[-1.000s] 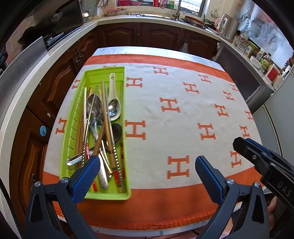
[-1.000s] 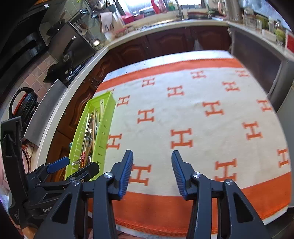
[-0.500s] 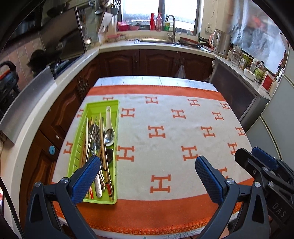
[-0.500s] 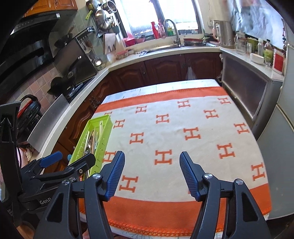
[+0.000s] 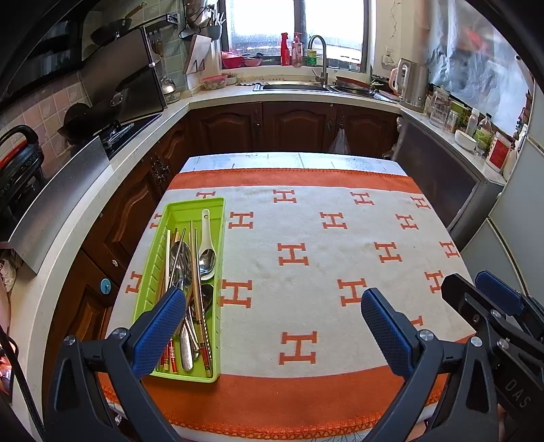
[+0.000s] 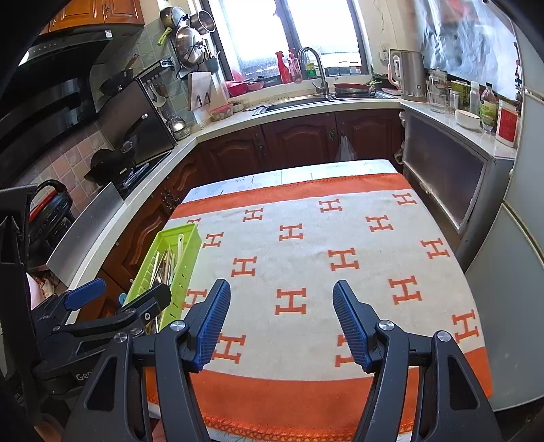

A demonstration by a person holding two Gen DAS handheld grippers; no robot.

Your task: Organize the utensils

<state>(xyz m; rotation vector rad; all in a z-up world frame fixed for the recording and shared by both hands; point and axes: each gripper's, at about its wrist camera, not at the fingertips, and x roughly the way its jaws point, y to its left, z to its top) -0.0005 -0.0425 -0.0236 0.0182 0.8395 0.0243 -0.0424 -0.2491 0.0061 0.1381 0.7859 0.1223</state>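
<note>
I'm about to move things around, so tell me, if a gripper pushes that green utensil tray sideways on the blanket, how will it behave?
The green tray looks like thin plastic, probably light, so it may drag or bunch the blanket rather than glide. It is long and narrow: a push near one end would likely pivot it. The loose spoons and chopsticks piled inside would probably shift and rattle.

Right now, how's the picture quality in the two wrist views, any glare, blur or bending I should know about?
Left wrist view: sharp, the window blown out white, strong fisheye bending of the counter, dark corners. Right wrist view: also sharp, window overexposed, soft daylight and no hard shadows on the tablecloth, the green tray squeezed toward the left edge.
</note>
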